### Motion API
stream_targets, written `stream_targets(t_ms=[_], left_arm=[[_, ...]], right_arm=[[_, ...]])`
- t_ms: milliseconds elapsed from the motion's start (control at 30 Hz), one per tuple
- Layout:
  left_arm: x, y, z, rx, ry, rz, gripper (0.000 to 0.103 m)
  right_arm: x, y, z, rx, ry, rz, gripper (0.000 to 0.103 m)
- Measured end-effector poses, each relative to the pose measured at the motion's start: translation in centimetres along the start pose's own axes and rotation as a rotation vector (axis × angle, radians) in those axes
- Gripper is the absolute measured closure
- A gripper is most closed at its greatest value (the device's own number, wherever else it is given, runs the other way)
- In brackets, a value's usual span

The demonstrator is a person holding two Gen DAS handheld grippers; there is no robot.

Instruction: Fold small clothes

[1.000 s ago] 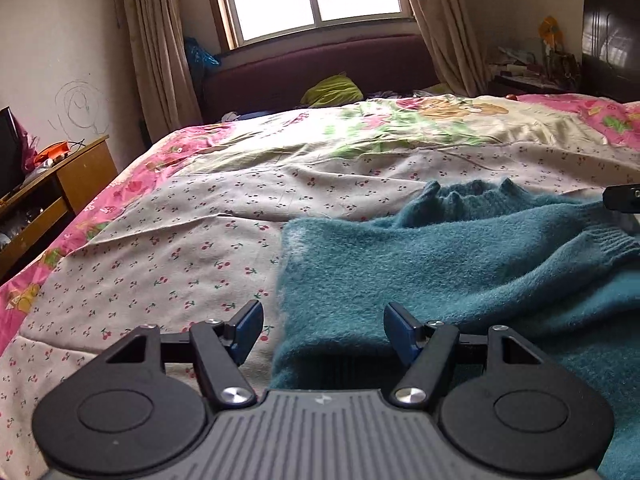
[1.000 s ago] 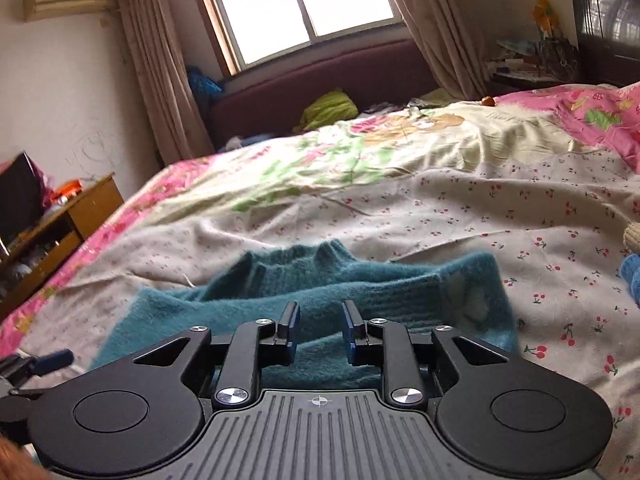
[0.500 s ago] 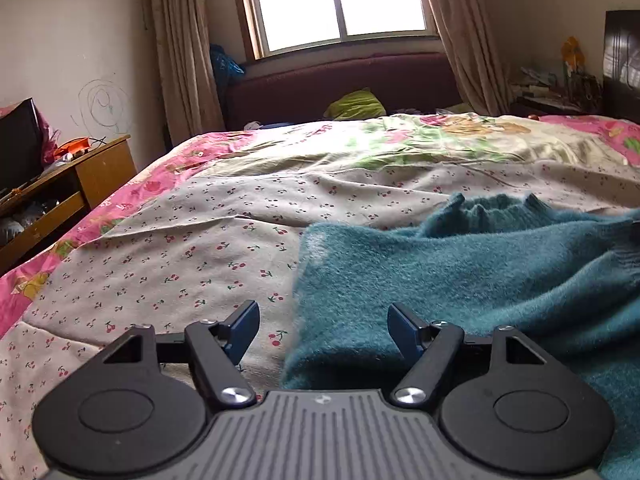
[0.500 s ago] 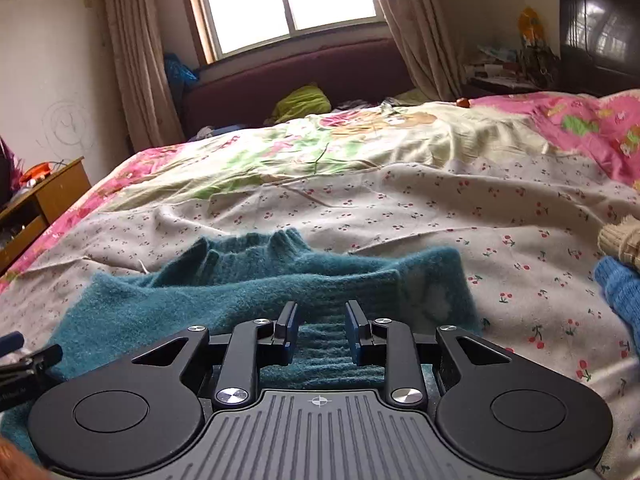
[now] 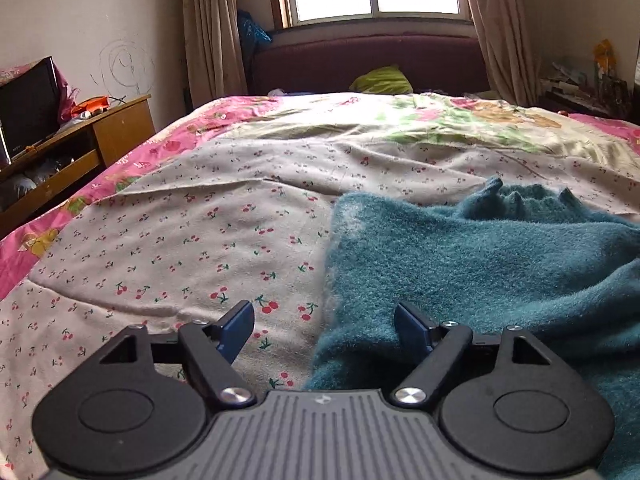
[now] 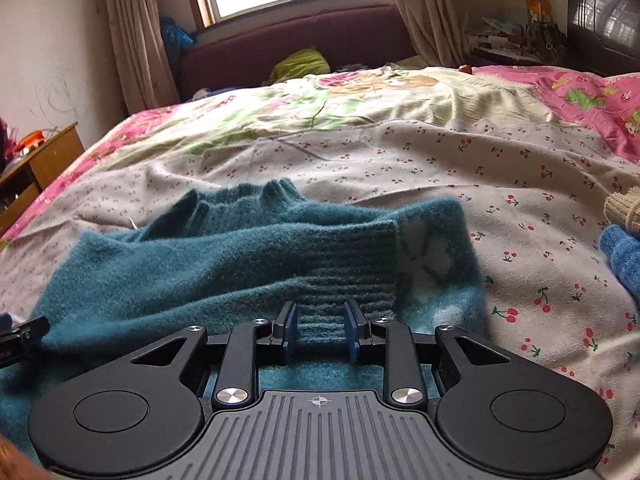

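A teal sweater lies spread on the cherry-print bedspread. The left gripper straddles the sweater's left edge; its jaws have just been opening and stand wide, gripping nothing. The right gripper has its jaws narrowed on the ribbed cuff of the sleeve folded across the body.

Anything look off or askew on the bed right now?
Nothing damaged or spilled. The teal sweater lies rumpled, one sleeve folded across its body, its ribbed cuff between the right gripper's narrow jaws. The left gripper, jaws just opening, straddles the sweater's edge. The cherry-print bedspread is wrinkled.
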State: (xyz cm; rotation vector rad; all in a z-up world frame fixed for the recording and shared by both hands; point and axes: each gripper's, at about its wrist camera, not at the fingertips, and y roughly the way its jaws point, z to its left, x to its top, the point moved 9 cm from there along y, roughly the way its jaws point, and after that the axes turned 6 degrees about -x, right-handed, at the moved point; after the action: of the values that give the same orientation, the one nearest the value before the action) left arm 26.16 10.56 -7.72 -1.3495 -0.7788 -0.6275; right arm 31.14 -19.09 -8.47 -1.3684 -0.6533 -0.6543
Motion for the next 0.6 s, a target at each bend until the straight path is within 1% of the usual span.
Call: stream_targets(t_ms=[33,100,200,300,400,467,600], left_arm=[[-0.3,0.3,0.0,-0.004,0.003,0.028,0.014],[-0.5,0.4,0.2,-0.01,-0.008,0.046,0.014],[0.0,-1.3,0.7,-0.033,-0.027,0.042,0.014],[-0.4,-3.5,1.7,-0.067,-0.029,0.059,0.015],[-2.0,-6.0,3.2,-0.098,-0.014,0.103,0.015],[-3.3,-7.7,4.2,-0.114,-0.016,0.136,0.015],[-5.7,-10.5,5.6,-0.147,-0.029,0.191,0.015]], right_arm=[[-0.2,0.1,0.1,-0.003,-0.022,0.011,0.077],[0.1,-0.6,-0.1,-0.011,-0.01,0.021,0.077],[0.4,-2.7,-0.2,0.025,0.015,0.017,0.076],[-0.1,-5.5,-0.4,0.054,0.004,0.014,0.076],[-1.8,-8.5,-0.9,0.08,-0.018,0.042,0.071],[-3.2,-10.3,-1.3,0.085,-0.04,0.079,0.071],[-5.8,-13.4,-2.3,0.065,-0.066,0.135,0.071]])
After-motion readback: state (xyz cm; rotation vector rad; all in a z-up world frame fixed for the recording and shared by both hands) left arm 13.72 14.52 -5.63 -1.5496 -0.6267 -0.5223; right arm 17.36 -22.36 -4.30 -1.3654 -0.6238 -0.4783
